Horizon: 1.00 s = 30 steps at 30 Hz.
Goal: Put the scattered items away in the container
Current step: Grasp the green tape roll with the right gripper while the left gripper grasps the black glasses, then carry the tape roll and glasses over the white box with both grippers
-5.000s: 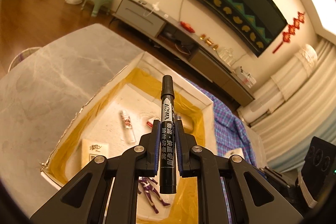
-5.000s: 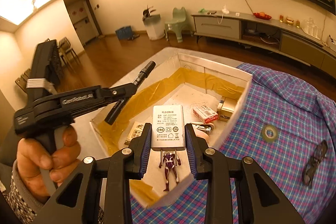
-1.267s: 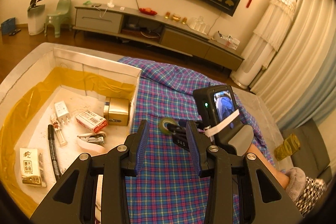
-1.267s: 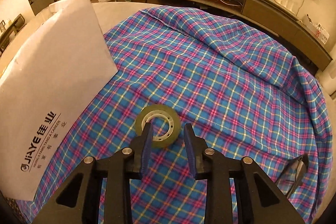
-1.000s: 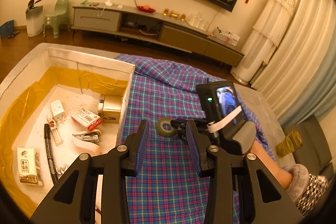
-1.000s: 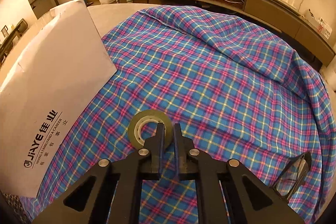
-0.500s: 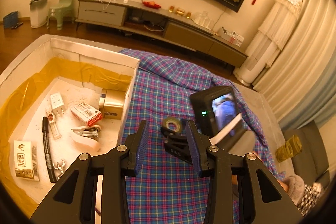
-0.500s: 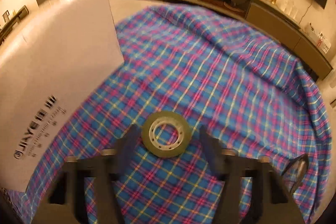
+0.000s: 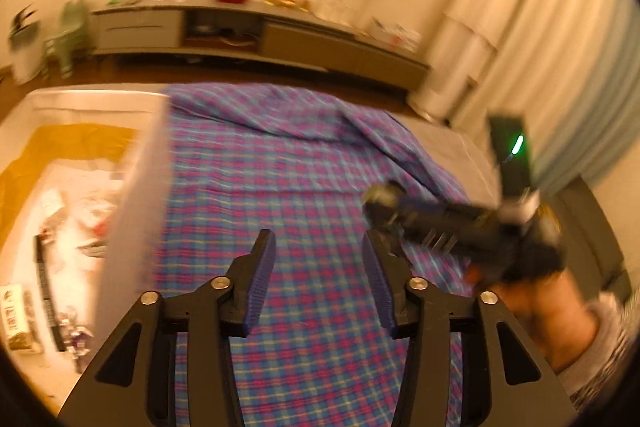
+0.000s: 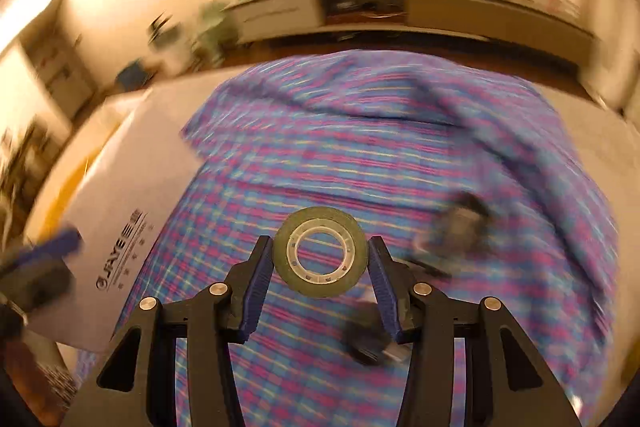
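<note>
The right hand-held gripper [image 10: 320,259] is clamping the tape roll [image 10: 320,251] across its outer rim, one pad on each side, the roll lying flat between them with the hub visible. The roll is sitting above the plaid cloth [image 10: 400,155], apparently clear of it, though blur is preventing certainty. The box [image 9: 132,211] is lying to the left, its white wall just beside the cloth edge; a marker [image 9: 44,291] and other small items, too blurred to name, are resting inside.

The left hand-held gripper [image 9: 316,283] is standing apart and carrying nothing, hovering over the cloth near the box wall. In its view the right tool is appearing to the right, blurred.

Judgement: the step in hand is carrying the roll to the box. Both views are smearing, suggesting brisk travel. The hold is bearing on a curved rim only, so the roll could pivot or slip out; steady pressure and a level carry are advisable. The roll should clear the wall's top edge before descending, and release should come low, over a bare patch of the floor. A dark object [image 10: 456,227] on the cloth at right, too blurred to identify, is likely awaiting collection.
</note>
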Motion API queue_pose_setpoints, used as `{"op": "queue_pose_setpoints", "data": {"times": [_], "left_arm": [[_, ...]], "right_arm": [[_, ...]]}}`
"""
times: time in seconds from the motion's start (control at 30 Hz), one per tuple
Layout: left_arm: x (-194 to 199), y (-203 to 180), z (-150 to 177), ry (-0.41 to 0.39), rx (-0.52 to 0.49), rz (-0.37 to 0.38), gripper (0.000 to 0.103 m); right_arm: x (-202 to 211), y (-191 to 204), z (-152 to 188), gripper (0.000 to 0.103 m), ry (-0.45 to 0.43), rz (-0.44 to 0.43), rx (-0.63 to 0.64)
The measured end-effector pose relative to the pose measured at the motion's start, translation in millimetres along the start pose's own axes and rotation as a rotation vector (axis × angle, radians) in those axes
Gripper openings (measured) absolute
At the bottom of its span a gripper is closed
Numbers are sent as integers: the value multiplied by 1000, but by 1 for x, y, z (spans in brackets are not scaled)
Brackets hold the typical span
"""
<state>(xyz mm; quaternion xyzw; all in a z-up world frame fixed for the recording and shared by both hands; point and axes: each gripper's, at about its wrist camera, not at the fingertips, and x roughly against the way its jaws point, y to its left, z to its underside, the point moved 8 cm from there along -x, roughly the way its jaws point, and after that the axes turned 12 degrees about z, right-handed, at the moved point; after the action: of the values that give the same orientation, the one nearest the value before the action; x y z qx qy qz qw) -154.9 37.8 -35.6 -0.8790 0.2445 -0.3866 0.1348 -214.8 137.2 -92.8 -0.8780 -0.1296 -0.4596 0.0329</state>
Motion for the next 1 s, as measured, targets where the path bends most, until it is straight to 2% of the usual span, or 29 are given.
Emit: {"op": "queue_pose_setpoints", "data": {"times": [0.1, 0.23, 0.47, 0.6, 0.67, 0.7, 0.73, 0.87, 1.0], "left_arm": [[-36, -28, 10, 81, -63, 13, 52], [-89, -55, 15, 167, -115, 1, 52], [-166, -56, 3, 218, -148, -80, 52], [-201, -40, 4, 254, -110, -127, 53], [-206, -30, 2, 229, -102, -153, 52], [-206, -30, 1, 225, -105, -155, 46], [-205, -30, 1, 223, -105, -157, 35], [-190, -25, 3, 207, -59, -157, 34], [-160, -22, 7, 166, -10, -150, 34]], "right_arm": [[28, -48, -2, 49, -34, -5, -136], [60, -80, 8, 49, -59, -71, -265], [76, -81, 11, 49, -67, -132, -269], [70, -80, 12, 49, -59, -137, -242], [67, -84, 14, 49, -53, -118, -230], [66, -86, 15, 49, -49, -118, -228], [65, -89, 15, 49, -48, -111, -232], [64, -98, 15, 49, -54, -76, -232], [66, -100, 15, 49, -60, -79, -244]]}}
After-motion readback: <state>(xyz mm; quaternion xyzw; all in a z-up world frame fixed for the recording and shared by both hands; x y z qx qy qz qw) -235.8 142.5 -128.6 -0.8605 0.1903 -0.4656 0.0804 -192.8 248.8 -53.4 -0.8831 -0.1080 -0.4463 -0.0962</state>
